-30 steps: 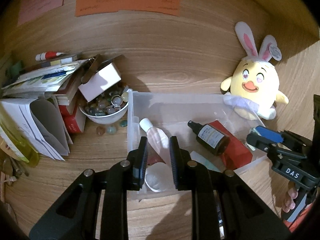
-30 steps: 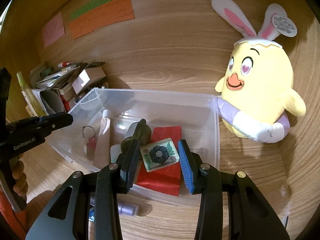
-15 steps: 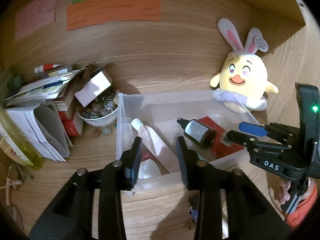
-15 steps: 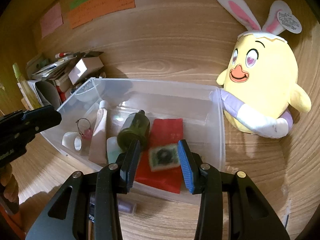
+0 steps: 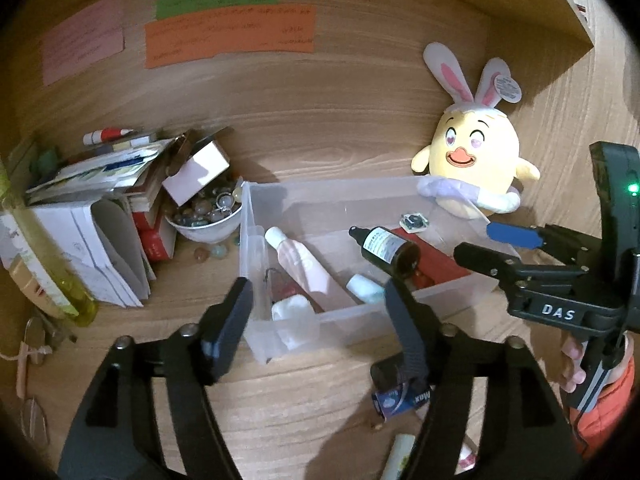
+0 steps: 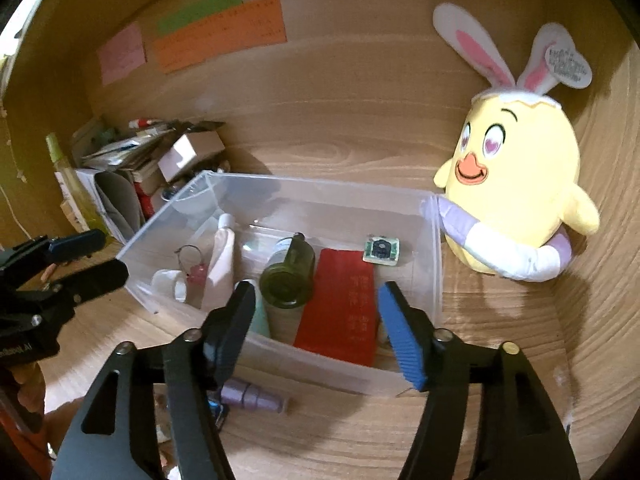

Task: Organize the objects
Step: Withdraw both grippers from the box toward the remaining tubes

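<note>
Where my left hand-held gripper blocks the view, I can only half make out a small dark bottle lying on the worktop. Both tools are spreading their jaws with nothing gripped; my right hand-held gripper hangs over the near rim of the clear bin. Inside, the green bottle lies neck toward the back wall, beside a red packet and the small tile near the far corner.

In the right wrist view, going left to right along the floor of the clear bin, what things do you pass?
White tape roll → pink keyring → pink tube → dark green bottle → red packet → small square tile, all in the clear bin.
</note>
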`<action>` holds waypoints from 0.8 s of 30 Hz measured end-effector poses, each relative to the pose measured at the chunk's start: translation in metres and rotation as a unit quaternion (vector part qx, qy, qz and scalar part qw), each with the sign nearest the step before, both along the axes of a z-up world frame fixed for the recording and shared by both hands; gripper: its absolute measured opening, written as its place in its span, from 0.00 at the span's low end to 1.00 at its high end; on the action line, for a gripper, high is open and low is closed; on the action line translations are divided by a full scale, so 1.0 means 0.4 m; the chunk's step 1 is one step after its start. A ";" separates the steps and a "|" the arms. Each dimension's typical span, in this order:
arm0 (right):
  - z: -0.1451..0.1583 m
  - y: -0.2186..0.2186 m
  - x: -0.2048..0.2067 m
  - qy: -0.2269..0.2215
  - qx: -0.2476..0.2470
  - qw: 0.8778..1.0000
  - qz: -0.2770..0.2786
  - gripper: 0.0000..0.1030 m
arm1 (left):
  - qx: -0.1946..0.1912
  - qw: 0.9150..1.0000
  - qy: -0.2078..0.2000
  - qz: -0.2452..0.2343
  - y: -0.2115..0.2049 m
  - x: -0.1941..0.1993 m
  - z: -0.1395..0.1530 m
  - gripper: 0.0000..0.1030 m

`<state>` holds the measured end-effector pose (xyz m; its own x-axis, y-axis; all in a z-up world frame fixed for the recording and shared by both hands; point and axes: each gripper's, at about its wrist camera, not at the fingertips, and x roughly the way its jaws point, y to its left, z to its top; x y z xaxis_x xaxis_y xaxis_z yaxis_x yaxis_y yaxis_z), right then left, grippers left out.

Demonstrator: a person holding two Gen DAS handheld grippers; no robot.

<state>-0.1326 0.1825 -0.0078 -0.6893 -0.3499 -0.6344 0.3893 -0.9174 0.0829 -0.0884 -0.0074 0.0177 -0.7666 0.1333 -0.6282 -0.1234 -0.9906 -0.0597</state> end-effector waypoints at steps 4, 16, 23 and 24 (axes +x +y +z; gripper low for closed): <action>0.013 0.004 0.027 0.009 -0.001 1.000 0.004 0.67 | 0.004 1.000 -0.001 0.005 -0.006 0.020 0.003 0.79; 0.024 0.029 0.111 0.017 -0.002 1.000 0.006 0.77 | -0.009 1.000 -0.012 0.001 0.005 0.084 -0.021 0.91; -0.021 0.016 0.142 -0.017 -0.014 0.999 0.024 0.77 | -0.003 0.999 -0.047 -0.004 0.009 0.107 -0.078 0.91; -0.032 0.012 0.142 -0.026 -0.019 0.999 0.028 0.77 | -0.003 0.999 -0.051 -0.005 0.009 0.111 -0.085 0.91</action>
<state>-0.0757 0.1874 -0.0205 -0.6341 -0.4122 -0.6542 0.4343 -0.8899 0.1398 -0.0442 -0.0037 -0.0162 -0.6969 0.1367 -0.7040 -0.1261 -0.9897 -0.0673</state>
